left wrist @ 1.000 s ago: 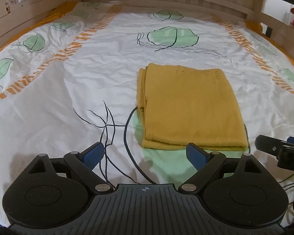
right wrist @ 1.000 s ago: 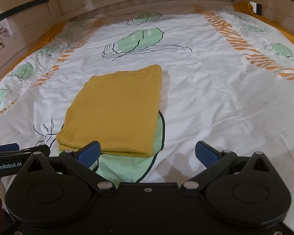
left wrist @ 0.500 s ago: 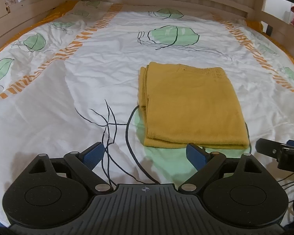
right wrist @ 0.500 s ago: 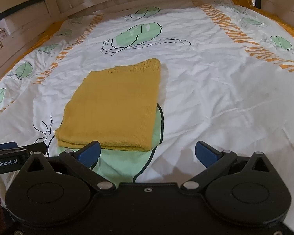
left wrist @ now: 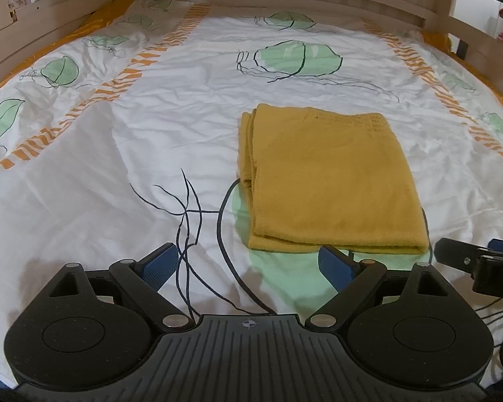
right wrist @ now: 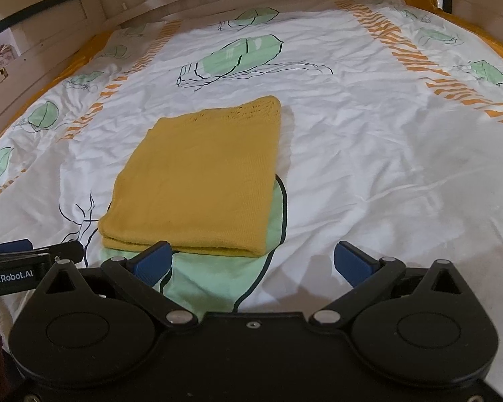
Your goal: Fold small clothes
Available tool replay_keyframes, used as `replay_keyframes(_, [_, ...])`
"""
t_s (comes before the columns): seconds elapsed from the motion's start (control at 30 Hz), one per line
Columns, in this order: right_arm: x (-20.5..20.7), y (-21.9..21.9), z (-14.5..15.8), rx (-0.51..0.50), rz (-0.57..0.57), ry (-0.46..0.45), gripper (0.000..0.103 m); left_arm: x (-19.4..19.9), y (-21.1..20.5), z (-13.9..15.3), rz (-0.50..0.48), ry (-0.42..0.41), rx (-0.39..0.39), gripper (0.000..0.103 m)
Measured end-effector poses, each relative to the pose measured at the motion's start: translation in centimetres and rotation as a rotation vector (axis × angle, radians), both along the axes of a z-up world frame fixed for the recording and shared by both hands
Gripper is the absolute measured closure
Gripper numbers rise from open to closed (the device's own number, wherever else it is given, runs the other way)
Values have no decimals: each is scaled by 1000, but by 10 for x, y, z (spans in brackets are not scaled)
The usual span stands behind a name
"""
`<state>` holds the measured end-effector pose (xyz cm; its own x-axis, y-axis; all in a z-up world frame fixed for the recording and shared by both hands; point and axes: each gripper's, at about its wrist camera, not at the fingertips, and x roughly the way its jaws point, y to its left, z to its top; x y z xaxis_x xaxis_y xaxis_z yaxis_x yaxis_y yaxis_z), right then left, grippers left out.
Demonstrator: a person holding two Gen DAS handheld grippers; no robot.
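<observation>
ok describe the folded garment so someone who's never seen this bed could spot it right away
On the white bedspread with green leaf prints lies a mustard-yellow knit garment, folded into a flat rectangle over one green leaf. It is the only solid-coloured item on the bed, just ahead of both open grippers.

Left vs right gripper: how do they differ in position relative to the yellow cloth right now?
The left gripper sits off the cloth's near left corner, only its right-hand pad by the edge; the right gripper sits off the near right corner, only its left-hand pad by the edge. The left faces the stacked layer edges; the right faces the smooth side. Both are open, empty, and short of the folded cloth on the bedspread.
</observation>
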<state>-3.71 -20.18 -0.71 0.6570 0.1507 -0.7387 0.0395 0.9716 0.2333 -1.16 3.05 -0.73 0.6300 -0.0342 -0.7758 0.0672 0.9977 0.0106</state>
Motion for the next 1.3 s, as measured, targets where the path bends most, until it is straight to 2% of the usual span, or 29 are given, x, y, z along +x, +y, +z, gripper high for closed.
replay_keyframes(1.3, [4, 6, -6, 10, 19, 40, 1, 2, -3, -5, -17, 21, 2, 12])
